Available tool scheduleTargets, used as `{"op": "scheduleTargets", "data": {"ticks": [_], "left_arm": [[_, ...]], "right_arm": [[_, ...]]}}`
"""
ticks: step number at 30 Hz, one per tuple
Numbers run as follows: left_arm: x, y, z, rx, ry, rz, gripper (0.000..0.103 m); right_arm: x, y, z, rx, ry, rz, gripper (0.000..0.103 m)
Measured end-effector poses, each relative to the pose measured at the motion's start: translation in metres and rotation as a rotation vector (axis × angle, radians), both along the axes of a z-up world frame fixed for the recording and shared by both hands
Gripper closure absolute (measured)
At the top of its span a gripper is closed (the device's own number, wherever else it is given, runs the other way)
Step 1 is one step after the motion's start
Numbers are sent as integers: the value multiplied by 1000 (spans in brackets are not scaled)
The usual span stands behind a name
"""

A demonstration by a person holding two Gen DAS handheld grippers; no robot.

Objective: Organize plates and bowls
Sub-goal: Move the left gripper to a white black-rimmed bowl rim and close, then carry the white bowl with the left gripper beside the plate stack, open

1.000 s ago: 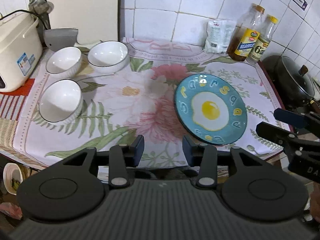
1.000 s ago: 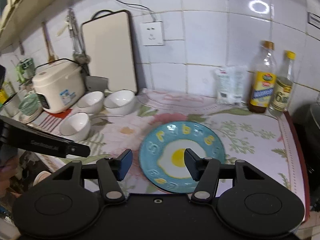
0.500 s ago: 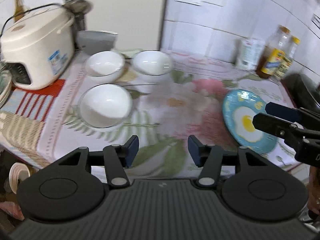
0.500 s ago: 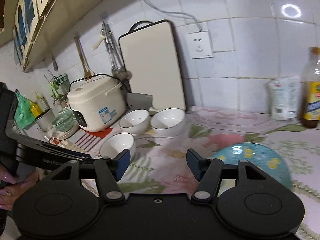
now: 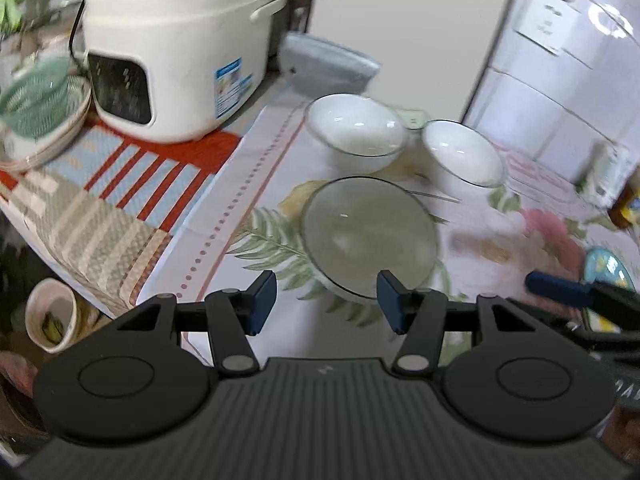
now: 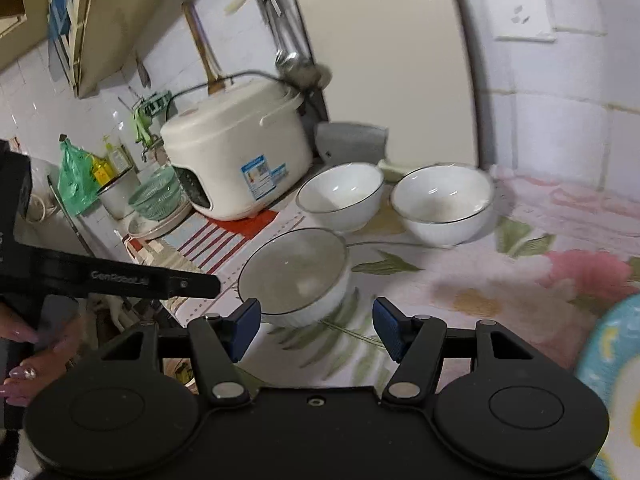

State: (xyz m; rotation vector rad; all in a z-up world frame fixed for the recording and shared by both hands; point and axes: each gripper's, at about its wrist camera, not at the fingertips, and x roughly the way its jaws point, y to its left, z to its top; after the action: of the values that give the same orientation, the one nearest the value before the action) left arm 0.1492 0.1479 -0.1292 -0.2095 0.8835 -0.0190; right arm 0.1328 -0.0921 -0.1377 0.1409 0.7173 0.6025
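Three white bowls stand on the flowered cloth: a near bowl [image 5: 368, 236] [image 6: 296, 276], a back left bowl [image 5: 356, 130] [image 6: 340, 196] and a back right bowl [image 5: 462, 152] [image 6: 444, 202]. The blue fried-egg plate [image 5: 610, 272] [image 6: 616, 384] lies to the right. My left gripper [image 5: 326, 306] is open and empty, just short of the near bowl. My right gripper [image 6: 316, 328] is open and empty, also just in front of the near bowl.
A white rice cooker [image 5: 176, 48] [image 6: 240, 148] stands at the left on a striped mat [image 5: 112, 208]. A green bowl on stacked plates [image 5: 40, 100] sits further left. A cutting board [image 6: 384, 60] leans on the tiled wall. The counter edge [image 5: 168, 308] runs near left.
Both grippers have swung left, away from the blue plate, and come closer to the near white bowl. Both stay open and empty.
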Motion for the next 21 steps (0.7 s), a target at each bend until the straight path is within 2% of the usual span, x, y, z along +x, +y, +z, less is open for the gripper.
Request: {"op": "scheduleTargets", "data": {"ticks": [3, 7, 10, 14, 15, 17, 21], "left_arm": [[10, 7, -12, 2, -5, 14, 51], [23, 12, -31, -57, 24, 10, 53], [33, 13, -43, -87, 52, 16, 57], [39, 11, -53, -118, 76, 22, 58], [39, 10, -55, -122, 79, 20, 61], [40, 6, -58, -140, 87, 18, 76], [42, 1, -56, -148, 108, 67, 81]], "right_arm": [[20, 16, -14, 17, 40, -31, 36], [42, 30, -31, 22, 109, -70, 38], [54, 34, -41, 46, 177, -117, 46], [59, 31, -48, 78, 251, -160, 66], [60, 31, -48, 84, 256, -161, 67], [61, 32, -49, 88, 267, -160, 72], [65, 38, -49, 67, 276, -180, 73]]}}
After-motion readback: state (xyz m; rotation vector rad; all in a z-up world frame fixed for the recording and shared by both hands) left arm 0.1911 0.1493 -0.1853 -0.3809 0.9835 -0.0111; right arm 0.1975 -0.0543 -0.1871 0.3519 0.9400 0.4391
